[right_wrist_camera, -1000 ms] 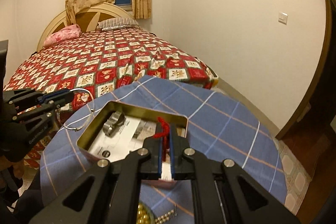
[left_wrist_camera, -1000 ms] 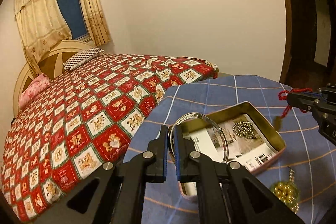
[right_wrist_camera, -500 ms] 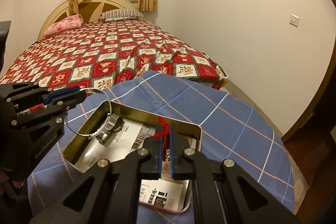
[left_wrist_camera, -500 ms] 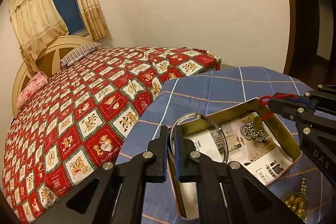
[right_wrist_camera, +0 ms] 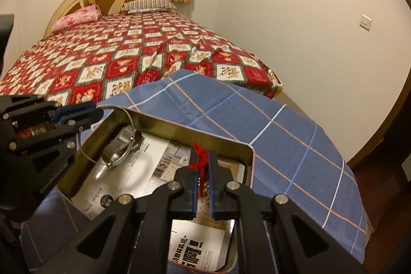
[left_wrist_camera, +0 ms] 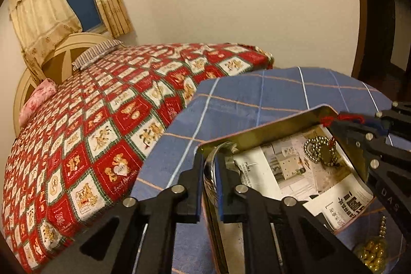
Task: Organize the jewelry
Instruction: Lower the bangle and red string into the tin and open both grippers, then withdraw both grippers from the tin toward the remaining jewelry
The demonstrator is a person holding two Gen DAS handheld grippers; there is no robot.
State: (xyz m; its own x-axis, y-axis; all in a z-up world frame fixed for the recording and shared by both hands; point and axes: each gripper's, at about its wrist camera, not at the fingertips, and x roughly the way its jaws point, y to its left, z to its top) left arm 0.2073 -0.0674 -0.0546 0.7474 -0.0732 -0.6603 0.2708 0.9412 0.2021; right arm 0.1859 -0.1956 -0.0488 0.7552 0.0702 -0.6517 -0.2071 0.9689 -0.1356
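Left gripper (left_wrist_camera: 209, 166): jaws opening, silver bangle (right_wrist_camera: 123, 143) between pads, contact not clear, bangle hanging into tin (right_wrist_camera: 179, 129) at 9 o'clock end. Right gripper (right_wrist_camera: 203, 171): jaws opening, red cord (right_wrist_camera: 200, 161) between pads; bead charm (left_wrist_camera: 319, 150) lies on printed paper (left_wrist_camera: 257, 166) inside tin, 3 o'clock side. Gold beads (left_wrist_camera: 372, 252) on blue checked cloth (left_wrist_camera: 244, 94), outside tin, 5 o'clock.

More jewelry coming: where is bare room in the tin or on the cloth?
Free: the printed paper lining between the silver bangle and beaded red-cord string; blue checked cloth beyond the gold metal tin. Crowded: both tin ends.
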